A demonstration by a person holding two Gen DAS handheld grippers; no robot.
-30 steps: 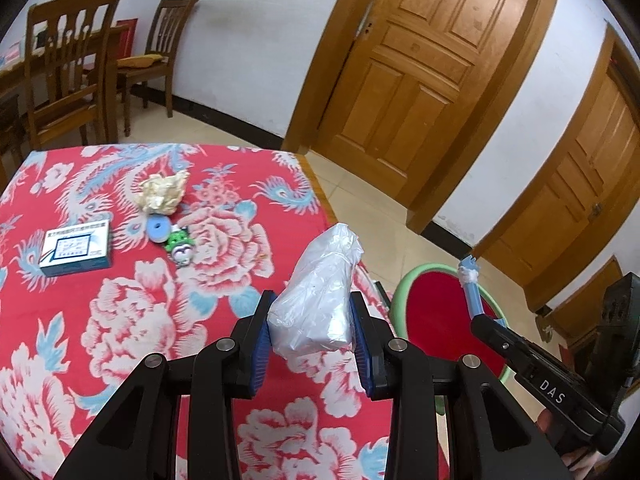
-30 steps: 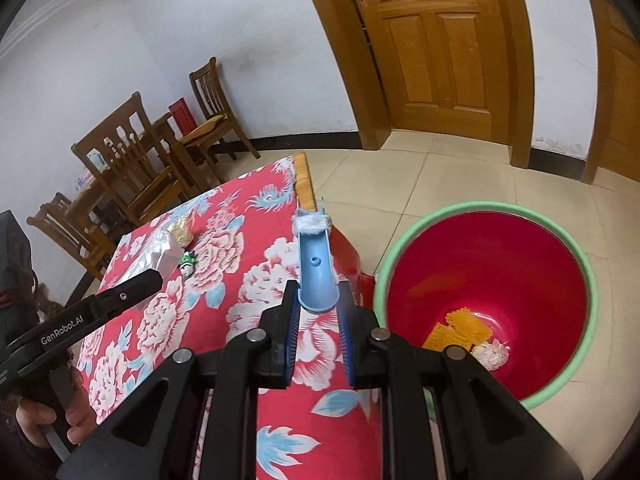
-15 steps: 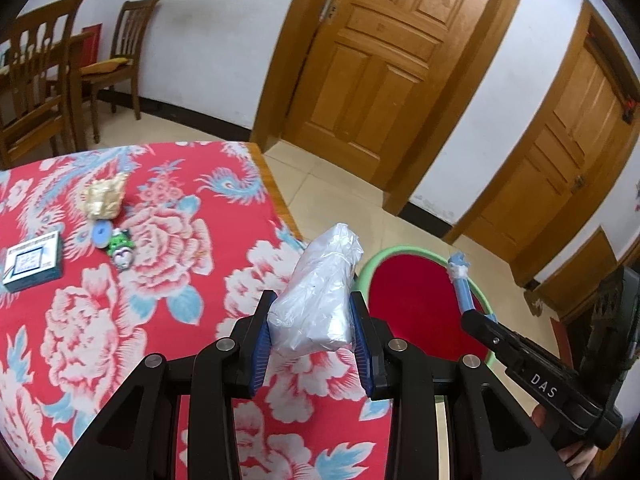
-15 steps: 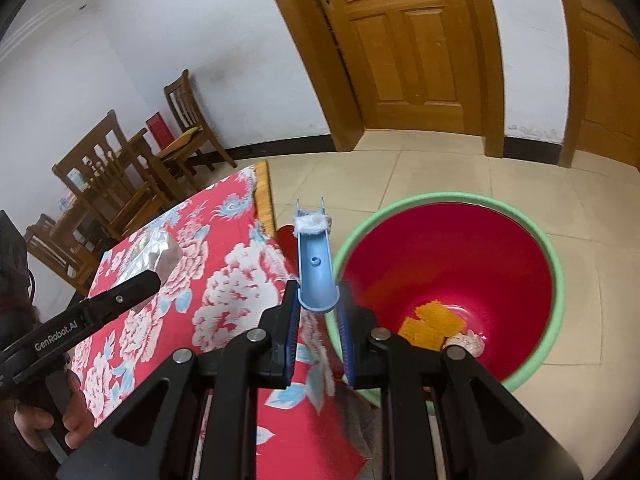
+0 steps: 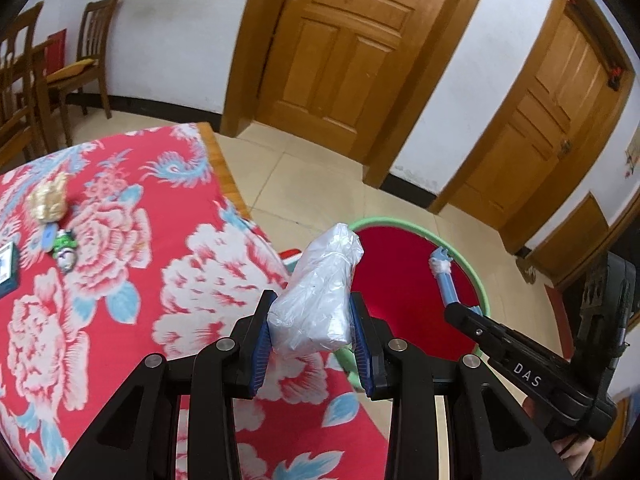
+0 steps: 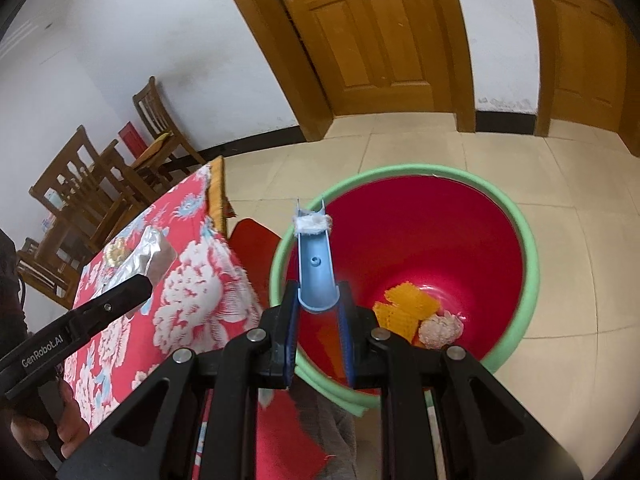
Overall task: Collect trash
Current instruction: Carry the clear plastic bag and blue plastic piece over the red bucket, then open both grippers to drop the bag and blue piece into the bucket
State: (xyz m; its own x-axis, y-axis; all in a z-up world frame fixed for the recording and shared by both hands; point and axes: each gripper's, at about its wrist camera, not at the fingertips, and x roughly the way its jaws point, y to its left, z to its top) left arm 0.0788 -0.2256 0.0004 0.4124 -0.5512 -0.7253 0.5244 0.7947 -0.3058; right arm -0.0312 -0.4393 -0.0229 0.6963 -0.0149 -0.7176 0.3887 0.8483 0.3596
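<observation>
My left gripper [image 5: 312, 346] is shut on a crumpled clear plastic bag [image 5: 316, 300], held over the table's right edge beside the bin. My right gripper [image 6: 318, 330] is shut on a blue plastic channel piece [image 6: 316, 272] with white fluff at its tip, held over the left side of the red bin with a green rim [image 6: 524, 264]. The bin [image 5: 408, 280] stands on the floor and holds orange scraps [image 6: 404, 304] and a pale wad [image 6: 440, 328]. The blue piece also shows in the left wrist view [image 5: 446, 280].
The table with a red floral cloth [image 5: 120, 280] still carries a gold wrapper [image 5: 50, 200], a small green toy [image 5: 64, 248] and a box [image 5: 6, 268] at the far left. Wooden chairs [image 5: 80, 56] stand behind; wooden doors [image 5: 340, 48] are beyond the tiled floor.
Both grippers have moved right, away from the table and toward the bin. The right gripper with the blue piece is now over the bin's opening. Both grips are unchanged.
</observation>
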